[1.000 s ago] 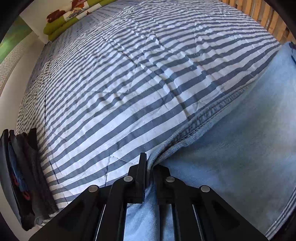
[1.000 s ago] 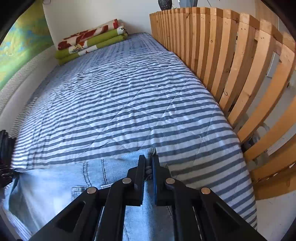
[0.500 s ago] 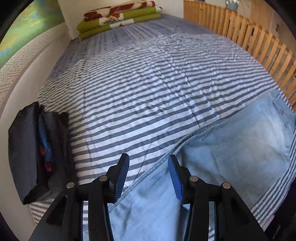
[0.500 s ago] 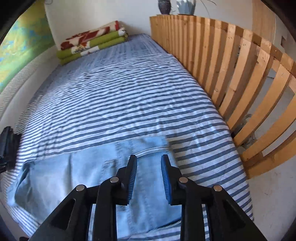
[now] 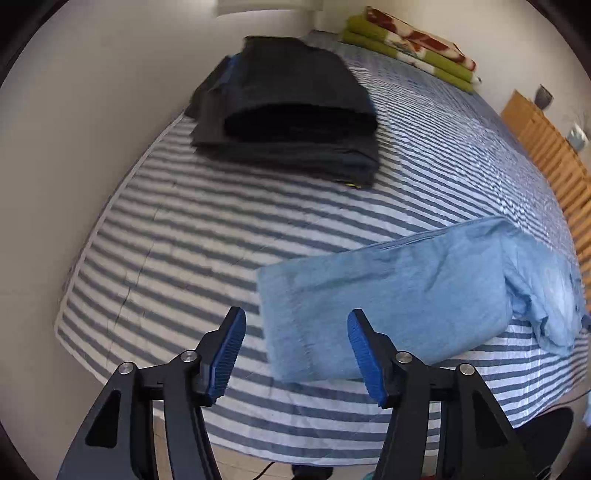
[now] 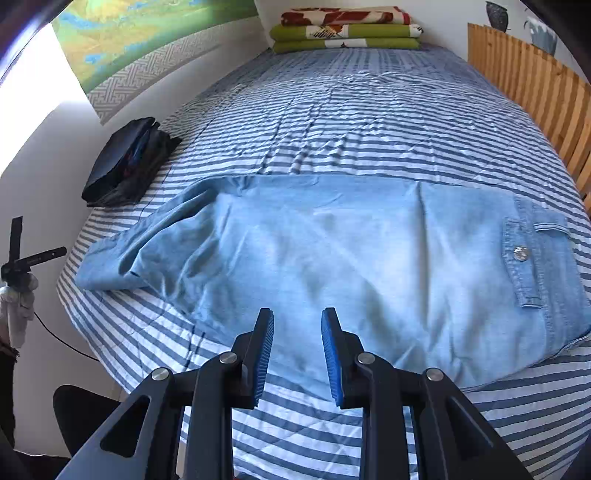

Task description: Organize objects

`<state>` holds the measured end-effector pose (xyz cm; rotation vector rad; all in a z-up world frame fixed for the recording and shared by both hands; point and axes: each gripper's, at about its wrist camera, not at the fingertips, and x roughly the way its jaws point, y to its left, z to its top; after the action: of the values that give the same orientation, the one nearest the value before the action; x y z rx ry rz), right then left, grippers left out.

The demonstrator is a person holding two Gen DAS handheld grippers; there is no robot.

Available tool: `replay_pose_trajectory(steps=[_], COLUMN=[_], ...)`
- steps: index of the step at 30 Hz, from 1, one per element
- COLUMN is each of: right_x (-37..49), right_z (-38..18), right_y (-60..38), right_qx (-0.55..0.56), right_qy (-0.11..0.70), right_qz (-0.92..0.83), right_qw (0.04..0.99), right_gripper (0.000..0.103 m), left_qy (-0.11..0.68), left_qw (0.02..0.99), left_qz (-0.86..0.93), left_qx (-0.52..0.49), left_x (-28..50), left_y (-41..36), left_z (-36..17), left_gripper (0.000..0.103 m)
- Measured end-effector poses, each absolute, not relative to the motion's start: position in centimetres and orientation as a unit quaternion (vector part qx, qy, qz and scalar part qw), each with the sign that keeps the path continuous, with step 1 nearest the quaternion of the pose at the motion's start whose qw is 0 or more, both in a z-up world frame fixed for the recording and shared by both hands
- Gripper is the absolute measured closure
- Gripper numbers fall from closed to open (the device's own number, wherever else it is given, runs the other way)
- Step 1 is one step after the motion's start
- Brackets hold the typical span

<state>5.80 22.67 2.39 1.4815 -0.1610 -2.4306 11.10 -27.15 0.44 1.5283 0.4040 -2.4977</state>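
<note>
While both grippers hang clear above the near edge of the bed, the light blue jeans lie folded across the striped bedspread, waist and buttoned back pocket toward the wooden slatted rail, leg ends bunched toward the wall side. The left gripper has its jaws opening, already wide, with nothing between the blue pads; the near corner of the denim only shows beyond the gap. The right gripper stands partly open and empty too, poised above the near edge of the jeans without touching the cloth.

By my reading, one fold is laid and released, and the work sits between folds. A stack of dark folded clothes rests well apart, up the bed by the wall, which suggests where finished items go; folded green and red blankets lie at the far end. A gloved hand holding the other handle shows at the left margin of the right wrist view.

The next move probably calls for smoothing the rumpled leg ends, then pinching both layers at one end with both grippers, lifting evenly and folding again to make a compact bundle. Uneven lifting risks letting the lower layer slip and undoing the fold.
</note>
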Motion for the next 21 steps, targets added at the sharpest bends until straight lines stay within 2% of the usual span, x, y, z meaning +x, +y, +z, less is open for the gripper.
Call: replay_pose_trajectory(steps=[1,4,9,10,11,12,13,16,21], right_x=[6.2,6.3,7.2,7.4,7.7,8.0,8.3,8.9,7.8], right_z=[2.1,1.3,0.5,0.5,0.5,0.5,0.2,-1.2,-3.0], right_y=[21.5,20.2,18.7,18.3,17.8,17.3,16.7,14.1,7.4], right_qx=[0.516,0.524,0.531,0.529,0.526,0.523,0.522,0.538,0.521], right_qy=[-0.057,-0.072,-0.067,-0.058,-0.045,-0.033,-0.024,-0.042,-0.074], right_qz=[-0.841,-0.835,-0.831,-0.833,-0.836,-0.838,-0.838,-0.817,-0.807], right_qw=[0.15,0.15,0.149,0.151,0.152,0.153,0.156,0.202,0.27], right_gripper=[0.079,0.079,0.078,0.076,0.073,0.07,0.069,0.069,0.069], left_qy=[0.17,0.238,0.264,0.259,0.248,0.228,0.215,0.207,0.203], left_qw=[0.09,0.084,0.036,0.026,0.025,0.034,0.036,0.033,0.019], left_qz=[-0.836,-0.82,-0.814,-0.816,-0.821,-0.823,-0.824,-0.837,-0.851], left_qx=[0.513,0.515,0.516,0.515,0.514,0.519,0.523,0.505,0.484], left_x=[11.9,12.5,11.4,11.1,10.8,10.4,10.0,9.9,9.4], left_y=[-28.5,-30.4,-28.9,-28.2,-27.5,-26.7,-26.0,-25.3,-25.4], left_z=[-0.6,-3.7,-6.9,-7.1,-7.2,-7.2,-7.1,-4.9,0.8], left_gripper=[0.035,0.033,0.034,0.038,0.057,0.07,0.075,0.083,0.087])
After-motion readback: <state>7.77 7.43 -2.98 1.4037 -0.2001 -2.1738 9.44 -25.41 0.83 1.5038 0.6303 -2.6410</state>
